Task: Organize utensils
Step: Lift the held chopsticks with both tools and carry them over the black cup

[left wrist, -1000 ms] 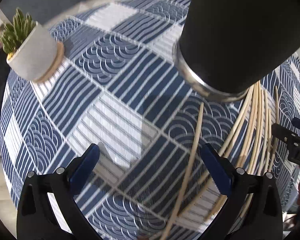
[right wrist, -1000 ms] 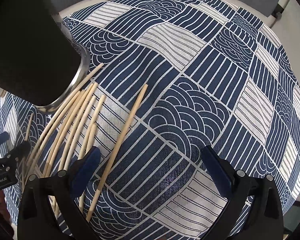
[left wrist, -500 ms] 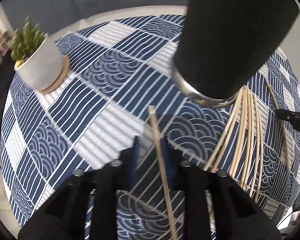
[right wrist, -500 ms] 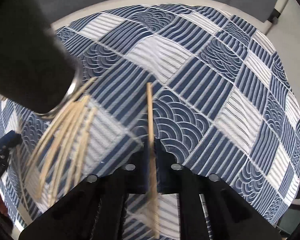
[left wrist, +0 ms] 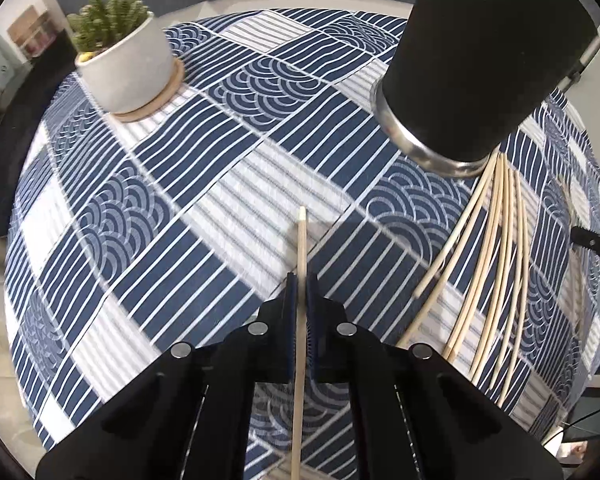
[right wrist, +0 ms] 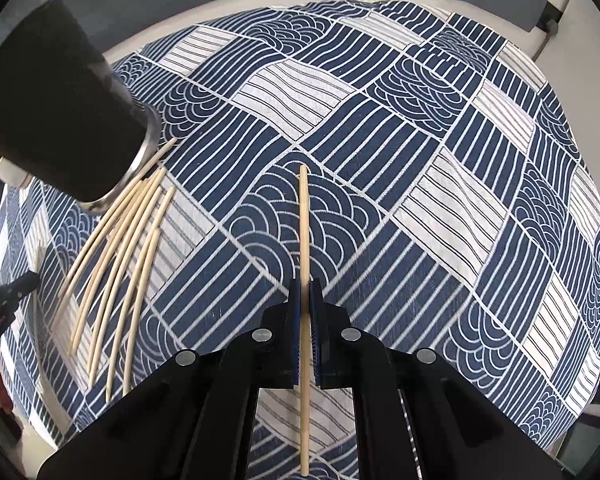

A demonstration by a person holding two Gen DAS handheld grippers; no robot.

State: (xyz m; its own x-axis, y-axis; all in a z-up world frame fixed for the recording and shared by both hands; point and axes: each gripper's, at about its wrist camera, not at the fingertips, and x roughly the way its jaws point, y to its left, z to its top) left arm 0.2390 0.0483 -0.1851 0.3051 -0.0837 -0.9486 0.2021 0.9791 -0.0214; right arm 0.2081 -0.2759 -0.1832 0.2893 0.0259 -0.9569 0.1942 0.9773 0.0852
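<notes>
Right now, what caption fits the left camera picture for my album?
Left gripper pinching one chopstick above a blue patterned tablecloth, beside a black cup.

2 pale wooden chopsticks (left wrist: 301, 248) (right wrist: 304, 232) stand clamped lengthwise, while the loose chopsticks (right wrist: 120, 248) fan out beside the black holder (left wrist: 480, 64).

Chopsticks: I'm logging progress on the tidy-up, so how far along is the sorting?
Early. Nothing looks put away yet: whether the black cup holds anything cannot be seen. In hand: the left gripper is shut on one chopstick, and the right gripper on another chopstick. Left: the loose bundle of chopsticks on the tablecloth beside the cup.
</notes>
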